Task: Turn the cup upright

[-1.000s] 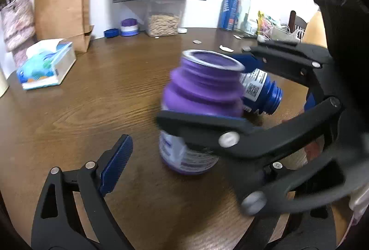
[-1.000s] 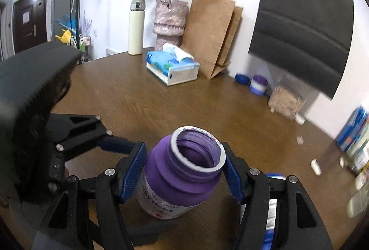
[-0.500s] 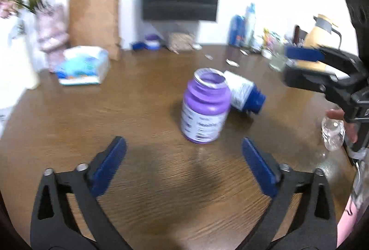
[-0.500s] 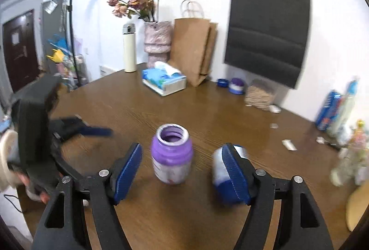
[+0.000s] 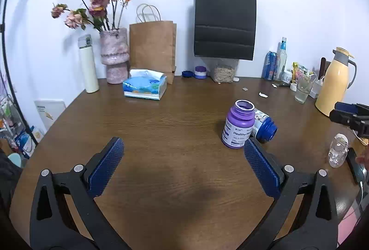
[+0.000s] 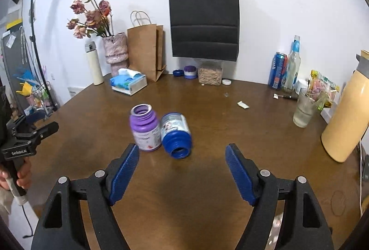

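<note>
A purple bottle (image 5: 238,127) (image 6: 144,127) stands upright on the wooden table (image 5: 161,125), mouth open at the top, no lid. Touching its side lies a blue bottle (image 5: 265,126) (image 6: 176,135) on its side, with its open mouth toward the table's front. My left gripper (image 5: 183,165) is open and empty, well back from both bottles. My right gripper (image 6: 182,168) is also open and empty, its blue pads just in front of the two bottles. Part of the right gripper shows at the right edge of the left wrist view.
Along the back wall stand a tissue box (image 5: 145,87), a vase of dried roses (image 5: 114,55), a white flask (image 5: 88,64), brown and black paper bags, and a jar. At the right are a glass (image 6: 304,111), a yellow jug (image 6: 348,116), a can and bottles. A small clear bottle (image 5: 337,149) lies near the right edge.
The right gripper has let go of the purple bottle, which now stands upright on the table. Both grippers have pulled back and away from the bottles.
</note>
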Demonstrator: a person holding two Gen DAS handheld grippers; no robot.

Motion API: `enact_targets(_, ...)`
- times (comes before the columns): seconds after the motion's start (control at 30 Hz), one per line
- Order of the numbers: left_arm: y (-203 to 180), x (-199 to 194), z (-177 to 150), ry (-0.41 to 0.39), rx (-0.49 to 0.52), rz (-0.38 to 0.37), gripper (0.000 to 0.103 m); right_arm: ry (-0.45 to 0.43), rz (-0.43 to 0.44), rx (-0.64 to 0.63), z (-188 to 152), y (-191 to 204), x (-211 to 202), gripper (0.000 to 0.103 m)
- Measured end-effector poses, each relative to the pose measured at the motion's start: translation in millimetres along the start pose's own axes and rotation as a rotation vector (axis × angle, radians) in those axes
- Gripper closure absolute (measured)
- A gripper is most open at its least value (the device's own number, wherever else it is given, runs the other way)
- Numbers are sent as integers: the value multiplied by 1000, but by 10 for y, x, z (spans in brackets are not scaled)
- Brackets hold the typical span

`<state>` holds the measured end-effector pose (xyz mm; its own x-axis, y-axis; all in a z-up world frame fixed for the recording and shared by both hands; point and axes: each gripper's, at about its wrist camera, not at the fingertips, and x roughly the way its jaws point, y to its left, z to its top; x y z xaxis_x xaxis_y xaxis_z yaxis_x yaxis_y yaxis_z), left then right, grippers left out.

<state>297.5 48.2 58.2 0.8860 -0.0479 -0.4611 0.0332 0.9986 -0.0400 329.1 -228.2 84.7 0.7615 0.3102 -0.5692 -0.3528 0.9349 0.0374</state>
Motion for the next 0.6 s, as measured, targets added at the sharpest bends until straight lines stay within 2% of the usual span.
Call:
enact_targets(0.3, -102, -528, -100, -80, -14, 48, 0, -23, -41, -56, -216, 307, -377, 21)
enact_targets(0.47, -173, -920, -330, -135, -26, 28, 0, -62, -3, -69, -465, 534, -645, 21)
enact_targets(0.6, -117, -1259, -648, -157, -70, 30, 0, -112, 34, -98, -830, 755, -879, 21)
